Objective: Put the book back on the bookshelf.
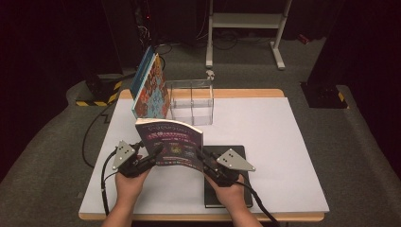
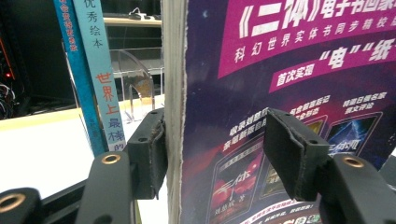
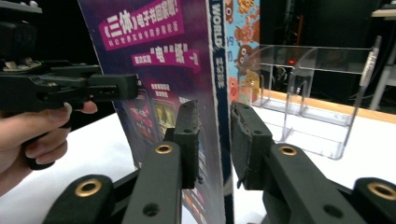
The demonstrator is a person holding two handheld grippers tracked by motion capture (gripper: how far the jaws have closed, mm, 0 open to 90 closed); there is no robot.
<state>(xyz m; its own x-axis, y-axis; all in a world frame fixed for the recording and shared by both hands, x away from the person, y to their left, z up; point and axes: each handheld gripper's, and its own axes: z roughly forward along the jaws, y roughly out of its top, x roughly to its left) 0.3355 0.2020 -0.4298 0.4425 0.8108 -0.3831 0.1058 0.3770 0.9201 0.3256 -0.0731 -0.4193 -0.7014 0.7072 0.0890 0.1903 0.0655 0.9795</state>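
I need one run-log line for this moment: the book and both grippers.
book: purple book upright | left gripper: open, astride page edge | right gripper: open, astride spine | behind: clear holder, leaning books

Glossy paper cover on purple book (image 1: 173, 142); clear smooth plastic organizer (image 1: 191, 101); matt white tabletop (image 1: 265, 123).

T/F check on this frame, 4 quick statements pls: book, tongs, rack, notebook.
1. The purple-covered paperback book stands upright between the left tongs and the right tongs. True.
2. The flat black notebook stands in the clear acrylic rack. False: it lies flat on the white table, under the right hand.
3. The colourful upright books stand to the rack's right. False: at its left in the high view.
4. The rack sits beyond the purple book. True.
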